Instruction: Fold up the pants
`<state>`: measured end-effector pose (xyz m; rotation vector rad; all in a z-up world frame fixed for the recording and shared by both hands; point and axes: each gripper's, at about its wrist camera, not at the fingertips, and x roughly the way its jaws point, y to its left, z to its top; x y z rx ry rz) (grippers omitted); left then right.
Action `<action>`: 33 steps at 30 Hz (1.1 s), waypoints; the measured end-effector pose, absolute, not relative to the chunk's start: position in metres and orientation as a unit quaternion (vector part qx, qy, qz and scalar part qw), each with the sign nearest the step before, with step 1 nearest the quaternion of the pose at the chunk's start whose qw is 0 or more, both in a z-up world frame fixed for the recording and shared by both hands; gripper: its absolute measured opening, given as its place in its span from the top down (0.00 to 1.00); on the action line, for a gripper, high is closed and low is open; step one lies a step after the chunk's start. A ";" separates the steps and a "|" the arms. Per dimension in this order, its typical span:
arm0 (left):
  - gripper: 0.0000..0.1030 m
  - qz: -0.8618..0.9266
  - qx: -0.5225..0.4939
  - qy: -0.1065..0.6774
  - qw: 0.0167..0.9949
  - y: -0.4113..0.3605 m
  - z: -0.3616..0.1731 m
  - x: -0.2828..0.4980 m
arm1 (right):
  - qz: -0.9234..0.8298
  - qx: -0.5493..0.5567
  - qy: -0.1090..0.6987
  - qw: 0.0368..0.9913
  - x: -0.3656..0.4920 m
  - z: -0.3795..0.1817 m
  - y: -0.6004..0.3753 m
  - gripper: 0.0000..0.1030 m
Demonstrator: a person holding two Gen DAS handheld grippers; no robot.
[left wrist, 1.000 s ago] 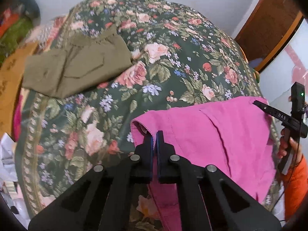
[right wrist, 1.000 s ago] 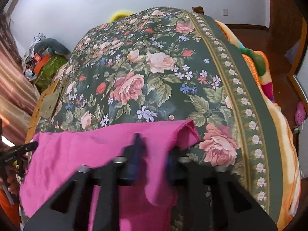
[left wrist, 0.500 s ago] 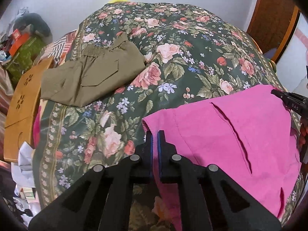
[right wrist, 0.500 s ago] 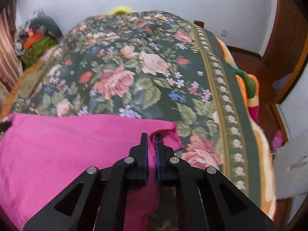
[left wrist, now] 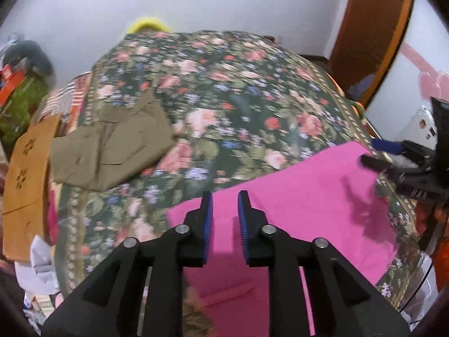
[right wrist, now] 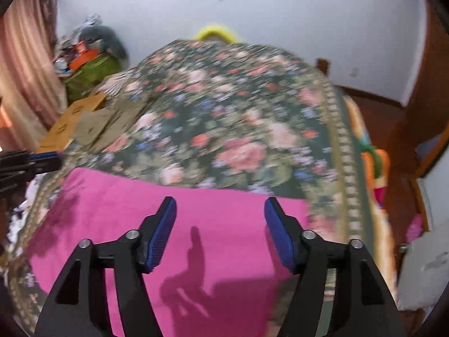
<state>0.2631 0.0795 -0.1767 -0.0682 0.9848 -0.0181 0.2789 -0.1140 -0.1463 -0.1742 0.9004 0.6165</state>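
Observation:
The pink pants point(left wrist: 294, 216) lie folded flat on the near part of the floral bedspread point(left wrist: 224, 90); they also show in the right wrist view point(right wrist: 202, 224). My left gripper point(left wrist: 224, 205) is open and empty above the pants' left part. My right gripper point(right wrist: 220, 210) is wide open and empty above the pants' far edge. The right gripper shows at the right edge of the left wrist view point(left wrist: 393, 154). The left gripper shows at the left edge of the right wrist view point(right wrist: 28, 163).
Folded olive pants point(left wrist: 109, 146) lie at the bed's left side. A brown board point(left wrist: 25, 182) and clutter stand left of the bed. A wooden door point(left wrist: 370, 28) is at the right. A yellow object point(right wrist: 216, 32) lies at the bed's far end.
Both grippers have opened and let go of the pink pants. The pants now lie flat on the bed, and both grippers have lifted back.

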 end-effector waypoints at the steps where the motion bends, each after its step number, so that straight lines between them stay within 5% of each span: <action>1: 0.80 -0.016 -0.030 0.480 0.877 0.073 -0.181 0.266 | 0.298 -0.088 0.437 0.844 0.275 -0.154 -0.106 0.37; 7: 0.70 -0.022 -0.012 0.542 0.840 0.055 -0.233 0.273 | 0.304 -0.117 0.504 0.800 0.264 -0.208 -0.091 0.37; 14: 0.67 -0.015 0.048 0.512 0.858 0.043 -0.224 0.236 | 0.314 -0.136 0.493 0.800 0.216 -0.206 -0.124 0.37; 18: 0.47 0.004 0.046 0.501 0.864 0.050 -0.221 0.212 | 0.305 -0.088 0.515 0.797 0.209 -0.205 -0.148 0.37; 23: 0.39 0.011 -0.012 0.497 0.867 0.073 -0.216 0.186 | 0.288 -0.045 0.522 0.801 0.195 -0.205 -0.171 0.36; 33: 0.31 0.041 -0.026 0.494 0.868 0.093 -0.213 0.138 | 0.251 -0.026 0.524 0.814 0.173 -0.207 -0.203 0.35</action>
